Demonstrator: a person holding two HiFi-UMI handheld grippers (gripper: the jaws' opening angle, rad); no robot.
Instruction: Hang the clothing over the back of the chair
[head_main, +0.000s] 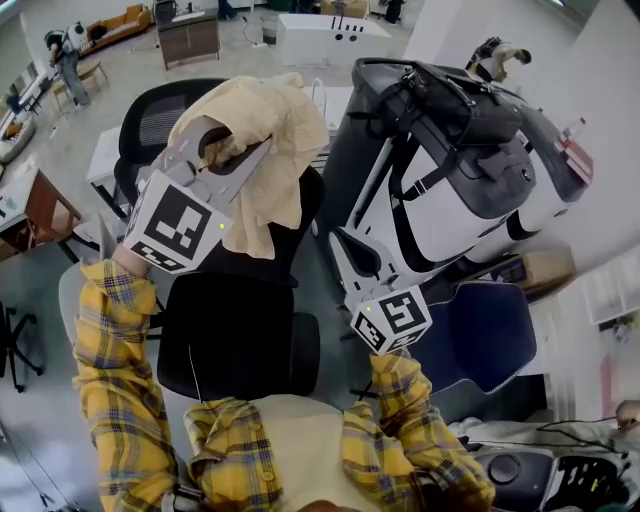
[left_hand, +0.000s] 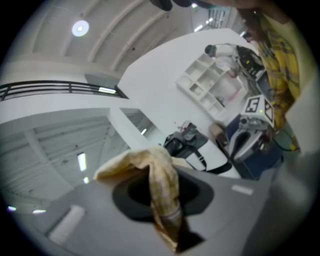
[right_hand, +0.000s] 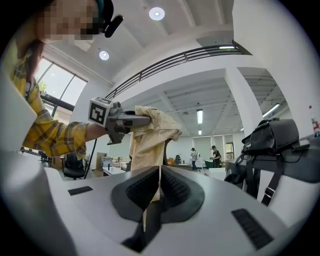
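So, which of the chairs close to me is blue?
The blue chair at the right of the head view. The other two are black: the mesh-backed chair at the back left and the black chair below the yellow clothing.

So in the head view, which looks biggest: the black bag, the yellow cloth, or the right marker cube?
1. black bag
2. yellow cloth, though it is held up nearer the camera, so it may look bigger than it is
3. right marker cube
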